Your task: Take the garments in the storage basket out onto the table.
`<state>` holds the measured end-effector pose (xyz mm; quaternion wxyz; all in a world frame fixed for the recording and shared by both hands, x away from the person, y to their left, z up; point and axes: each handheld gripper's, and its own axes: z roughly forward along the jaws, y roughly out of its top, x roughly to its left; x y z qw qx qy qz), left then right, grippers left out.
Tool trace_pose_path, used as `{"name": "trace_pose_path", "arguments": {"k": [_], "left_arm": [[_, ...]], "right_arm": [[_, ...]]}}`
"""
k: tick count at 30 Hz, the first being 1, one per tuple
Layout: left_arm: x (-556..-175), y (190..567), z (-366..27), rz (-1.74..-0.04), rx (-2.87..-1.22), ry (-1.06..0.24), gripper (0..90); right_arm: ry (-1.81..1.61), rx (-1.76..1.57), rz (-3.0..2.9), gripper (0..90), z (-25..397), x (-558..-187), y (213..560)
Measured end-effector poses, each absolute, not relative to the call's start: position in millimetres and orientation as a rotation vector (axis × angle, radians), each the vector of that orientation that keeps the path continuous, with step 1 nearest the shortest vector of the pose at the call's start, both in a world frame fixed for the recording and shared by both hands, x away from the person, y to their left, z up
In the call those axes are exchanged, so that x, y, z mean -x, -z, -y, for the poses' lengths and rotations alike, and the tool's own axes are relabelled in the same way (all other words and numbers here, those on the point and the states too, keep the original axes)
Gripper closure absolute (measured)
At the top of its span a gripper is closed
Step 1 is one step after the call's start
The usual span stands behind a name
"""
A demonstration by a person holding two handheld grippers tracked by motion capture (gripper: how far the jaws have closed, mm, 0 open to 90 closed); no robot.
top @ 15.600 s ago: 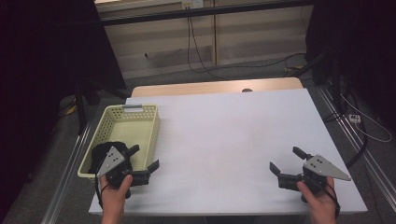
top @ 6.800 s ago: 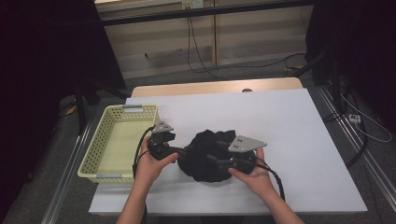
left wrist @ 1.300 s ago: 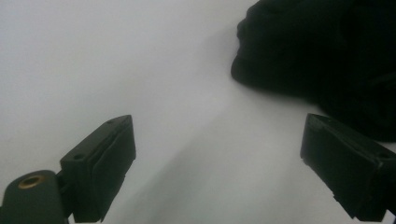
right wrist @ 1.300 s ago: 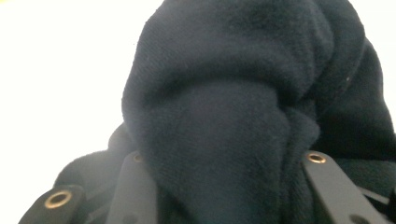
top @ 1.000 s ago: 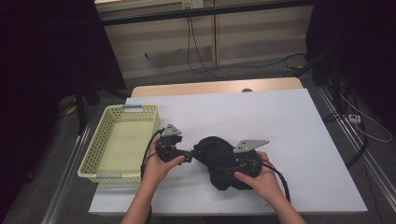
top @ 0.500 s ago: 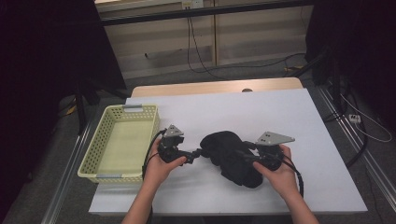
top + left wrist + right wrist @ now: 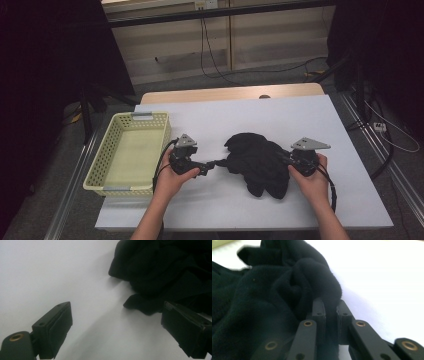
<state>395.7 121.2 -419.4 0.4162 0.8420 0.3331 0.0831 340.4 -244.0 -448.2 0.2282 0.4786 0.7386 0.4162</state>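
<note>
Cloth (image 7: 260, 162), black and crumpled, lies mid-table (image 7: 250, 112), right of the basket (image 7: 127, 150). Right gripper (image 7: 330, 307) has its jaws pinched tight on a fold at the cloth's right edge. Left gripper (image 7: 117, 327) sits low over the table at the cloth's left edge, jaws wide apart with nothing between them, a cloth tip just ahead of one jaw.

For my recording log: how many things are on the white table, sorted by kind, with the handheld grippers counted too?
Black garment: 1
Yellow basket: 1
Grippers: 2, the left gripper open beside the garment, the right gripper shut on its cloth
Total: 4
</note>
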Motion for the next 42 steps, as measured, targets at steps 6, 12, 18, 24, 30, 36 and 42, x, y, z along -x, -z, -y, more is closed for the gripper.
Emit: {"name": "trace_pose_path", "arguments": {"k": [6, 12, 18, 24, 30, 36, 42], "left_arm": [[-395, 420, -120, -0.834, -2.113, -0.203, 10.4], [-395, 420, -121, -0.837, -2.109, -0.2, 10.4], [-395, 419, -121, -0.822, -2.118, -0.214, 10.4], [-394, 420, -120, -0.826, -2.117, -0.204, 10.4], [-394, 419, -121, -0.826, -2.116, -0.207, 10.4], [-393, 419, -121, -0.835, -2.103, -0.205, 10.4], [-393, 419, -121, -0.832, -2.109, -0.204, 10.5]], "right_arm": [[-1.138, -1.295, -1.982, 56.6, 243, -337, 440], [-1.146, -1.195, -1.97, 37.9, 233, -327, 414], [-1.223, -1.062, -2.051, 33.2, 203, -316, 391], [-1.144, -1.038, -2.224, 39.9, 177, -324, 427], [-1.096, -1.061, -2.261, 71.8, 180, -333, 445], [-1.221, -1.094, -2.149, 75.1, 198, -325, 423], [-1.256, -1.14, -2.024, 75.9, 232, -323, 404]]}}
